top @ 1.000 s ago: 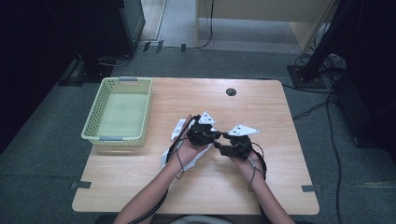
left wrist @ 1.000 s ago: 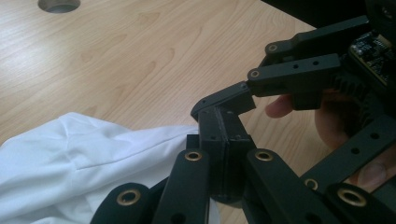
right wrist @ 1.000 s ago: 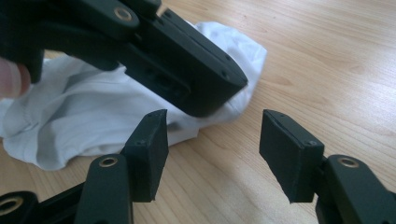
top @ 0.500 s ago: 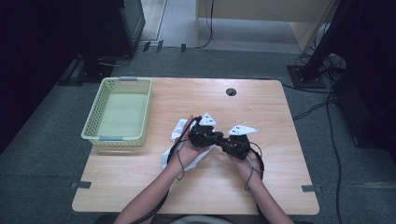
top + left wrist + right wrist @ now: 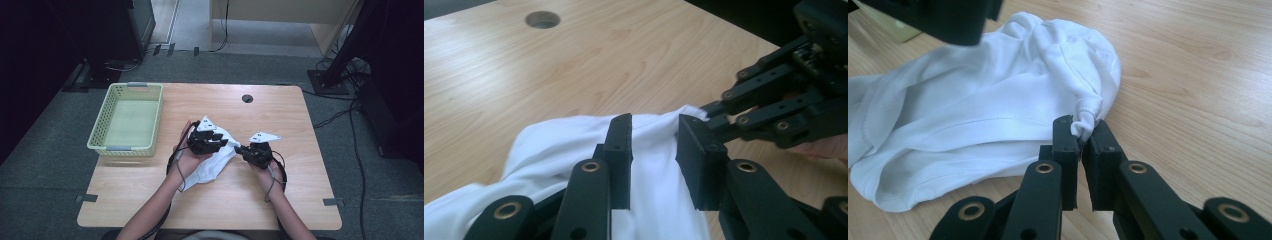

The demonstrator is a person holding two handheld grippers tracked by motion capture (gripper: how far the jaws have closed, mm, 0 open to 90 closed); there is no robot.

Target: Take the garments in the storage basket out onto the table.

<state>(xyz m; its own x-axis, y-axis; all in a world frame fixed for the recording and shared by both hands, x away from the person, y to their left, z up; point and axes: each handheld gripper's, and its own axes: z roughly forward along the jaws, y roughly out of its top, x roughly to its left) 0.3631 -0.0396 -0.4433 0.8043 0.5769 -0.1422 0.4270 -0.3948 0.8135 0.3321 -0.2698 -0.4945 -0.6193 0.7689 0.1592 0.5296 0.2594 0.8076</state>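
White cloth (image 5: 978,115), soft and light, lay crumpled at mid-desk (image 5: 280,110). Right tool (image 5: 1082,131) was clamped on a bunched edge. Left tool (image 5: 655,137) stood parted over the cloth, apparently ungripped; a hem looked best for holding.

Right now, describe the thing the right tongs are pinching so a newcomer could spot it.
On the wooden table, right of the green basket, lies a crumpled white cloth. It is the only soft white thing there, its bunched corner pinched by the right tongs.
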